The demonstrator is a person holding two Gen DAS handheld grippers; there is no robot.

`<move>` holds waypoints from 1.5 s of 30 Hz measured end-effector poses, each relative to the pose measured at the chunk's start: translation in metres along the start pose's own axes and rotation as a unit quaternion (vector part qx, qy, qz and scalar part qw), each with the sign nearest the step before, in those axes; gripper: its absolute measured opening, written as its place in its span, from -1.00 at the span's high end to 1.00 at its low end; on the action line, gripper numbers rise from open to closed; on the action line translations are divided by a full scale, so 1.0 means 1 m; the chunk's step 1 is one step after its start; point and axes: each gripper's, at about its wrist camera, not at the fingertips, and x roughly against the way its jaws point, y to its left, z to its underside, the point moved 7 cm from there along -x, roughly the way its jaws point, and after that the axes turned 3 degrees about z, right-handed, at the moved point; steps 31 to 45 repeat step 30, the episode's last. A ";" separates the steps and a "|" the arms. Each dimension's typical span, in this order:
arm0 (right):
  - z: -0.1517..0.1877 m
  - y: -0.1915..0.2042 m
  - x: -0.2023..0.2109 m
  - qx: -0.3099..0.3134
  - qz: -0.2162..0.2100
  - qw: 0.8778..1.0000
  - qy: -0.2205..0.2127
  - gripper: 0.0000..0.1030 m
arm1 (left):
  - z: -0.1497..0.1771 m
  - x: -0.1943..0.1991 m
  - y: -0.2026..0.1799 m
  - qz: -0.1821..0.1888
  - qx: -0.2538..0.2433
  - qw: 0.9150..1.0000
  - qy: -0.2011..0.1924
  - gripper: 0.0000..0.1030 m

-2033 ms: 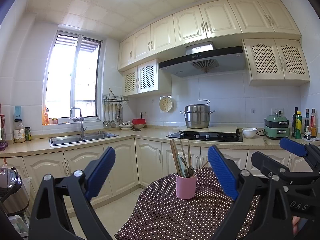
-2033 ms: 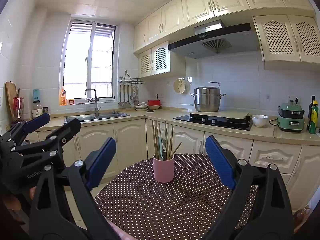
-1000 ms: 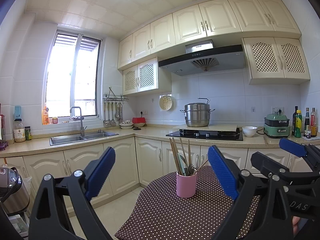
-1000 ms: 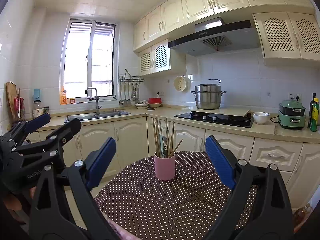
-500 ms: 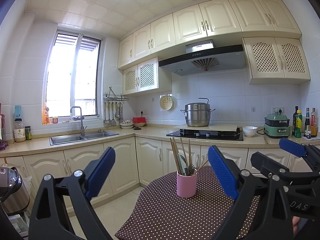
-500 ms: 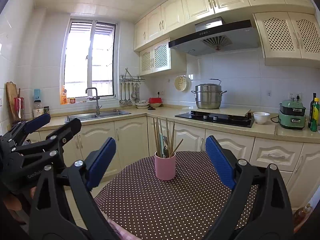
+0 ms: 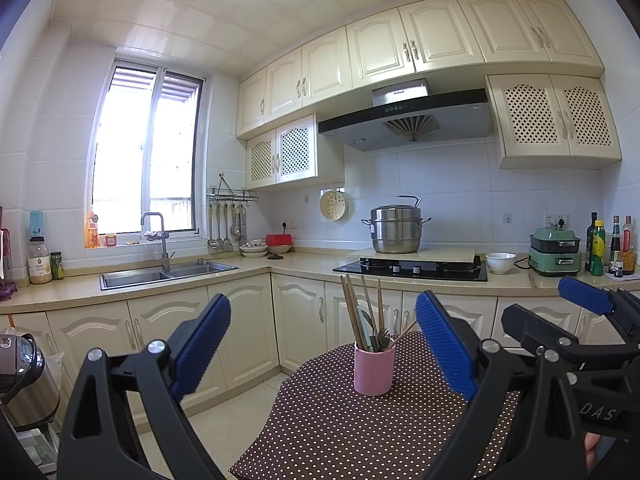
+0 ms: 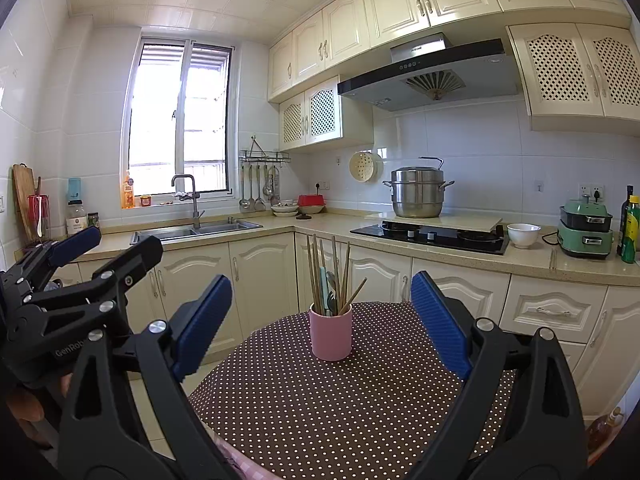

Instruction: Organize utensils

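A pink cup (image 7: 374, 372) stands on a round table with a brown polka-dot cloth (image 7: 360, 432). It holds wooden chopsticks (image 7: 352, 316), a fork and a spoon. It also shows in the right wrist view (image 8: 331, 336), with the chopsticks (image 8: 318, 276) upright. My left gripper (image 7: 322, 344) is open and empty, held back from the cup. My right gripper (image 8: 320, 324) is open and empty, also short of the cup. Each gripper shows at the edge of the other's view.
Kitchen counter behind with sink (image 7: 168, 274), hob (image 7: 412, 270), steel pot (image 7: 396, 230), white bowl (image 7: 500, 262), green cooker (image 7: 555, 250) and bottles (image 7: 598, 248). A rice cooker (image 7: 24, 380) stands low at the left. Floor lies between table and cabinets.
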 end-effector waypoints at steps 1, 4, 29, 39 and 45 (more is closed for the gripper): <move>0.000 0.000 0.000 0.000 0.000 1.000 0.000 -0.74 | 0.000 0.000 0.000 0.000 0.001 1.000 0.001 -0.78; -0.001 0.000 -0.002 0.000 -0.001 1.000 -0.001 -0.74 | 0.000 -0.005 0.002 -0.002 0.002 1.000 0.002 -0.78; 0.014 -0.035 -0.097 -0.027 -0.020 0.999 0.043 -0.74 | 0.019 -0.100 -0.007 -0.027 -0.010 0.998 0.050 -0.78; 0.017 -0.037 -0.103 -0.028 -0.020 0.998 0.048 -0.74 | 0.022 -0.106 -0.007 -0.027 -0.011 0.998 0.056 -0.78; 0.017 -0.037 -0.103 -0.028 -0.020 0.998 0.048 -0.74 | 0.022 -0.106 -0.007 -0.027 -0.011 0.998 0.056 -0.78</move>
